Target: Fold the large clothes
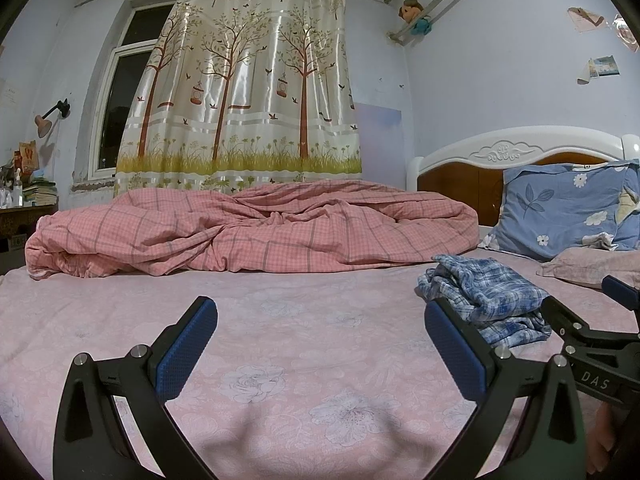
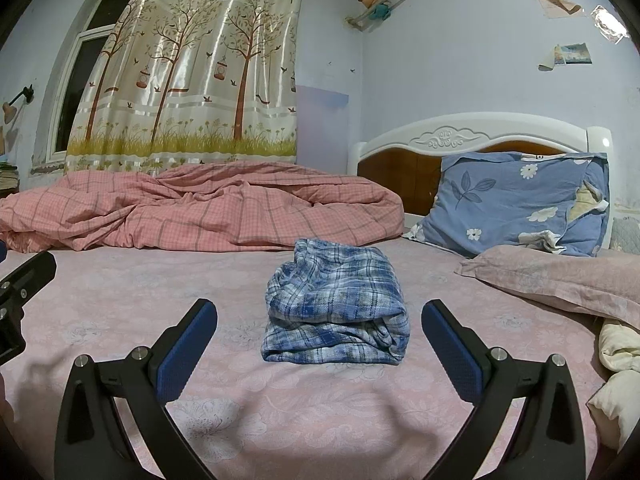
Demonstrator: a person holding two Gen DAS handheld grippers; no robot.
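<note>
left gripper [image 1: 320, 344]: jaws spread wide, empty, over bare pink sheet [image 1: 304, 312] | right gripper [image 2: 320, 344]: jaws apart, empty | blue plaid garment [image 2: 336, 308]: folded bundle on sheet, just ahead of right gripper; garment type unclear | left-wrist view: right gripper's finger partly covers bundle

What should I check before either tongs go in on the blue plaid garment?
1. Right tongs open: ok, jaws spread wide.
2. Left tongs open: ok, nothing between them.
3. Blue plaid garment centred ahead of the right tongs: ok.
4. Garment free of the tongs: ok, it lies untouched on the pink sheet.
5. Room to spread it: ok, bare sheet on its left; the pink checked quilt lies behind and the pink pillow to its right.
6. Graspable hem or corner: cannot tell, it is bundled into a compact lump.
</note>
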